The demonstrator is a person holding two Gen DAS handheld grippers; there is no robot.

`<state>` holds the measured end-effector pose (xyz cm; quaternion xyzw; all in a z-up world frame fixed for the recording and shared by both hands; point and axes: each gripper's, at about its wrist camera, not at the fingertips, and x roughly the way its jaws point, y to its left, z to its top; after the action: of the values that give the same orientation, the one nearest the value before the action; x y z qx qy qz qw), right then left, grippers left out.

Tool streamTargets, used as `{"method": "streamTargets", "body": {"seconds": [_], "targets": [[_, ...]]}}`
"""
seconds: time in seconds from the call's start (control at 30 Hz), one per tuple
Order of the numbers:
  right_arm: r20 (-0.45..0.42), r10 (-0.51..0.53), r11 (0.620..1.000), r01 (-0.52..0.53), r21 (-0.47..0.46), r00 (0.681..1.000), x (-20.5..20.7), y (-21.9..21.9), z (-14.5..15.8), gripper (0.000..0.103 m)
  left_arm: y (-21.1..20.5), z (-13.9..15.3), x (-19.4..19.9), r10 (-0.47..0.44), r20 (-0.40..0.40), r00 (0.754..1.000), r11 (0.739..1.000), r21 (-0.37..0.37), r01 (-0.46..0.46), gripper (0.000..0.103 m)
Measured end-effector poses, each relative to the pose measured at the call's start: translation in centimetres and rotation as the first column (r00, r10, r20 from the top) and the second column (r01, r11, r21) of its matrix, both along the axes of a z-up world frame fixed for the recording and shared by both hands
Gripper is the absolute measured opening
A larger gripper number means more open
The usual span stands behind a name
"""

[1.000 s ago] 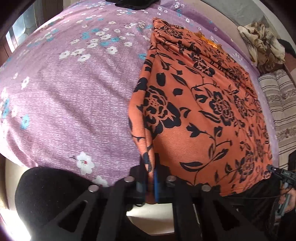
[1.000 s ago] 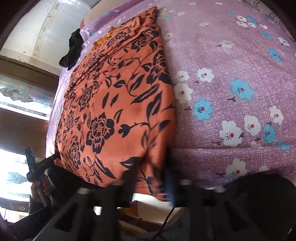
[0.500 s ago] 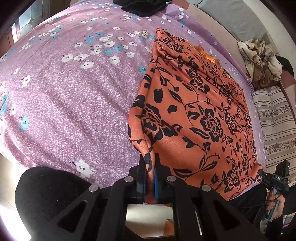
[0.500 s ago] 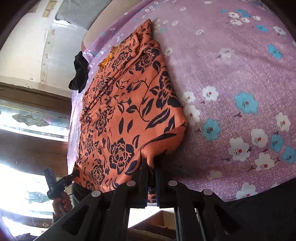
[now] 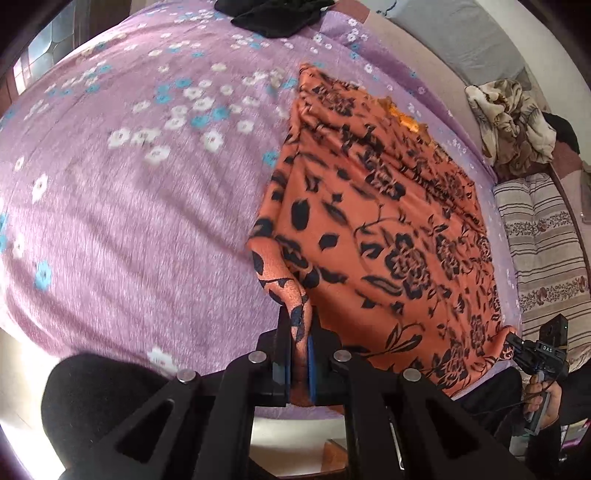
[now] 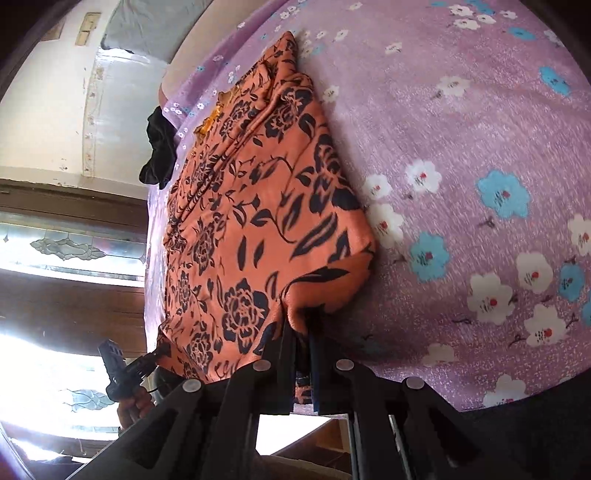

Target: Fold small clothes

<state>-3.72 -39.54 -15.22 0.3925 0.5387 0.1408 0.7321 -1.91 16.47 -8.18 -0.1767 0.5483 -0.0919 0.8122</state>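
A: Status of left tool?
B: Clamped on one near corner of orange floral garment; cloth bunched into a narrow fold between the blue-padded fingers, raised slightly off purple floral bedsheet.

A: Right tool?
B: Likewise closed on the other near corner of same garment; fabric pinched between the jaws, a strip hanging below them. From left wrist view, right tool visible at far lower right, gripping garment's corner.

A: Location of garment?
B: Spread flat on bed, long axis running away from both cameras, near edge at bed's front edge. Far end gathered and wrinkled; small yellow-orange patch showing there.

A: Other items noted?
B: Black clothing at far end of bed, apart from garment. Crumpled beige patterned cloth beyond bed on right. Striped cushion just beside bed edge. Left tool seen from right wrist view, hand beneath it. Some motion blur on bedsheet in left view.
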Motion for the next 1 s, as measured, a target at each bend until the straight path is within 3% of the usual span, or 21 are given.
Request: {"method": "streamTargets", "body": {"seconds": [0.1,0.2,0.3,0.37,0.4,0.43,0.47,0.5,0.6,0.73,0.83,1.0], "targets": [[0.073,-0.003,0.998,-0.002,0.068,0.997,3.5,-0.1,2.7,0.006,-0.5,3.9,4.7,-0.027,0.101,0.995,0.999,-0.014,0.028,0.007],[0.187,-0.047,0.990,0.022,0.136,0.981,10.1,-0.9,6.4,0.006,-0.6,7.0,11.6,-0.003,0.194,0.981,0.999,-0.049,0.013,0.007],[0.271,-0.142,0.984,0.107,0.140,0.952,17.7,-2.2,9.0,0.009,-0.4,6.9,19.5,0.080,0.223,0.972,0.995,-0.071,-0.066,0.010],[0.243,-0.199,0.975,0.166,0.150,0.949,22.7,-2.8,7.9,0.010,-0.9,4.2,24.4,0.134,0.193,0.972,0.991,-0.036,-0.129,0.026],[0.229,-0.189,0.979,0.166,0.116,0.955,25.1,-2.7,6.8,0.014,-1.0,2.4,26.5,0.142,0.166,0.976,0.990,-0.005,-0.143,0.057],[0.199,-0.191,0.980,0.175,0.095,0.961,26.9,-2.6,5.2,0.025,-1.0,0.5,28.3,0.168,0.119,0.979,0.984,0.032,-0.173,0.070],[0.153,-0.194,0.980,0.183,0.083,0.969,28.1,-2.5,3.4,0.057,-0.9,-1.0,29.0,0.205,0.090,0.975,0.975,0.063,-0.211,0.070],[0.110,-0.204,0.978,0.199,0.055,0.973,28.4,-2.3,1.9,0.068,-0.5,-1.8,29.3,0.220,0.076,0.973,0.972,0.067,-0.225,0.070],[0.150,-0.229,0.973,0.228,0.026,0.962,25.7,-2.2,1.0,0.068,1.1,-1.0,27.8,0.262,0.141,0.955,0.964,0.019,-0.267,0.070],[0.246,-0.206,0.974,0.223,-0.043,0.947,19.7,-1.6,3.4,0.068,2.8,2.2,23.2,0.302,0.245,0.921,0.951,-0.015,-0.308,0.074],[0.254,-0.218,0.972,0.232,-0.028,0.942,15.2,-0.8,3.7,0.068,2.0,2.5,18.6,0.264,0.257,0.930,0.964,-0.058,-0.258,0.075],[0.139,-0.232,0.973,0.232,0.022,0.963,11.9,1.9,0.4,0.068,-1.7,-0.8,13.7,0.229,0.197,0.953,0.973,-0.070,-0.219,0.077]]}}
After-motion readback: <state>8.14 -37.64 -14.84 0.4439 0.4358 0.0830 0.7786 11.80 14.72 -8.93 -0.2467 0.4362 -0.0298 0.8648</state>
